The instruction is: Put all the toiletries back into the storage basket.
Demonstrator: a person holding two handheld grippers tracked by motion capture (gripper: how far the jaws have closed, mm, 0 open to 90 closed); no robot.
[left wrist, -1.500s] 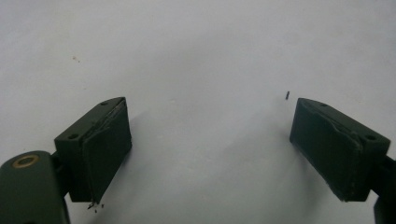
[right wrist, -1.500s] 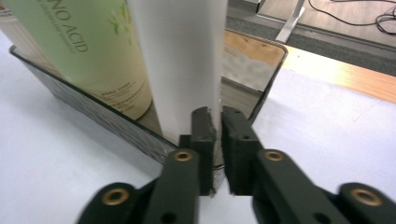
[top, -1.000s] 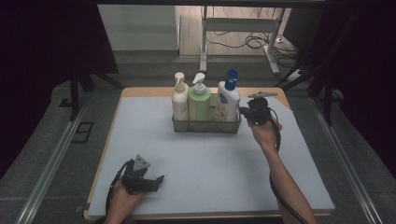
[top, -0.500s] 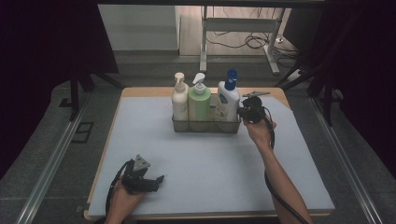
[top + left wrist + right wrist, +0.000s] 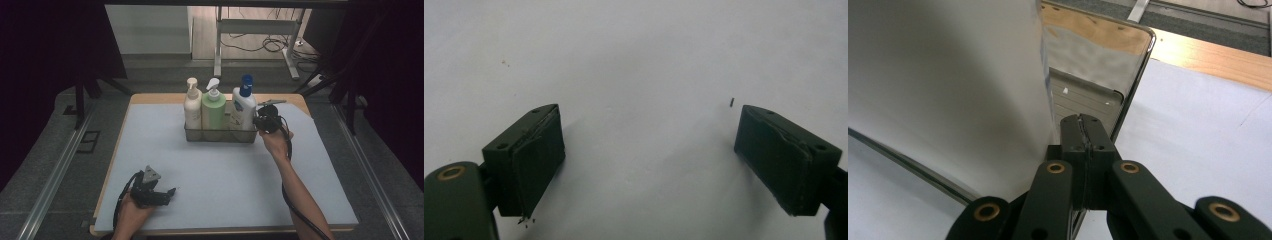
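Note:
A wire basket (image 5: 220, 135) stands at the back of the table and holds three pump bottles: a cream one (image 5: 192, 107), a green one (image 5: 213, 110) and a white one with a blue cap (image 5: 243, 107). My right gripper (image 5: 259, 123) is at the basket's right end. In the right gripper view its jaws (image 5: 1083, 132) are pressed together over the basket's shiny end wall (image 5: 1093, 55), beside the white bottle (image 5: 948, 75). My left gripper (image 5: 169, 192) lies low at the front left of the mat, its jaws (image 5: 649, 160) wide apart with bare mat between them.
A pale mat (image 5: 225, 170) covers the wooden table (image 5: 150, 99), with free room across its middle and right. Dark curtains and a metal rail (image 5: 55, 170) flank the table. A desk frame with cables (image 5: 260, 30) stands behind.
My right gripper has moved left to the basket's right end. The left gripper has stayed in place.

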